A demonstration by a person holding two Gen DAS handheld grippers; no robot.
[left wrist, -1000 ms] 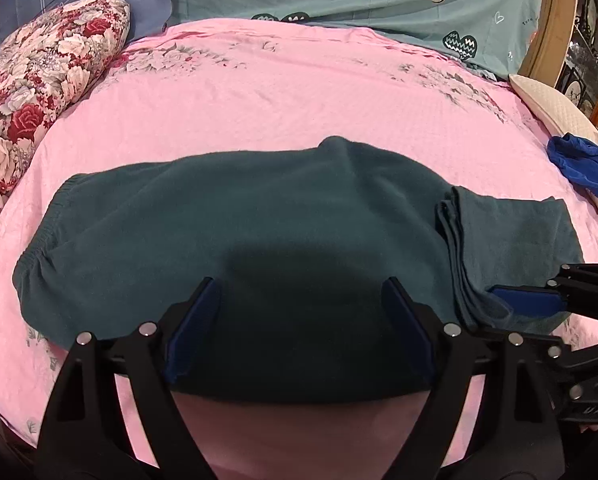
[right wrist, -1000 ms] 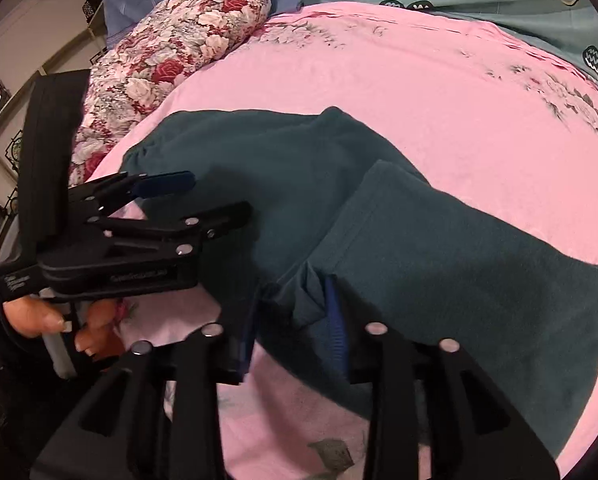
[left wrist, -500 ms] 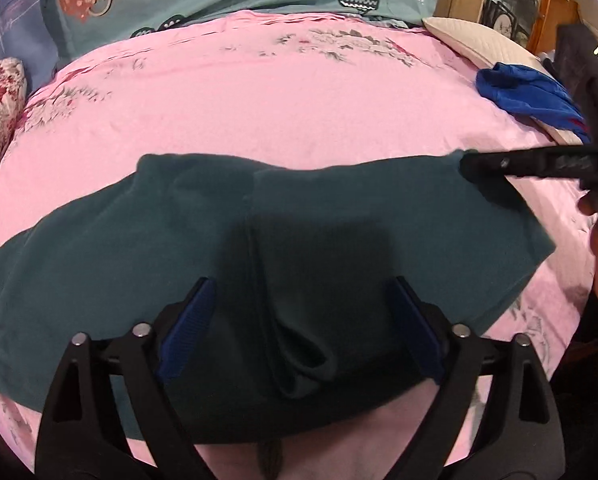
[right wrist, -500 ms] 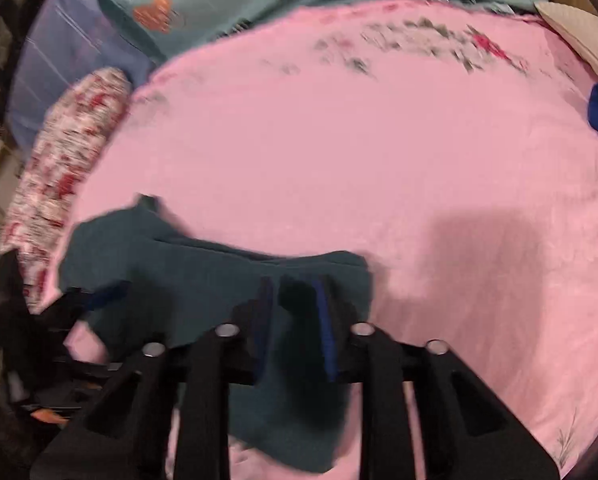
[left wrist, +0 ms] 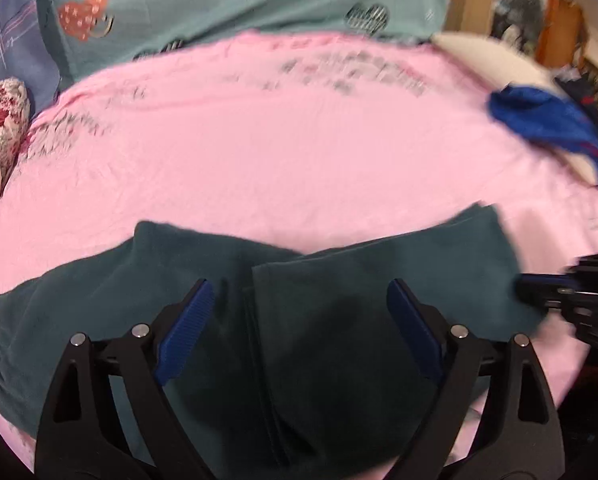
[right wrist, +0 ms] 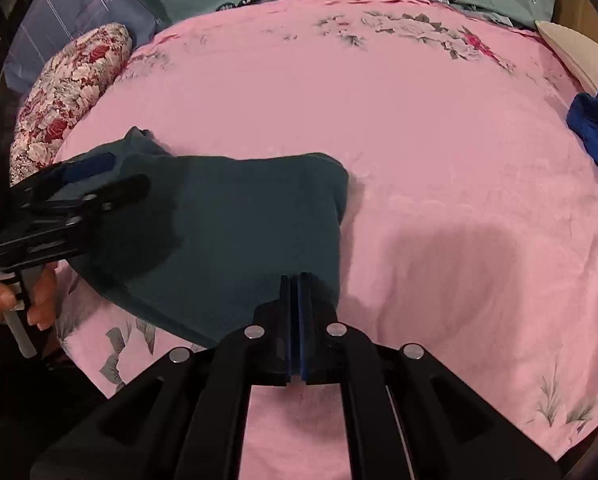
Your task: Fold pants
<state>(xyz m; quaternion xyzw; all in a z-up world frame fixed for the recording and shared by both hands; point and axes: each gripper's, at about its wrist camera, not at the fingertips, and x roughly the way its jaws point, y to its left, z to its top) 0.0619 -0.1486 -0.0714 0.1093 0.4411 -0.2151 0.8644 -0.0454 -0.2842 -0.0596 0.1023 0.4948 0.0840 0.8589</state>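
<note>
Your right gripper is pressing its blue pads together on the near right edge of the dark green pants. A second ago those jaws stood apart around a folded hem; they have closed since, with cloth between them. Your left gripper is holding its jaws spread wide above the pants, pinching nothing, much as it was a second ago. The pants are lying along the near edge of the pink bedsheet, and the doubled layer that sat at their right end a second ago is now reaching to the middle. Only your left view is showing that fold line, running between the spread fingers, though it is blurred. Only your right view is showing your left hand around its handle and the floral pillow sharply.
</note>
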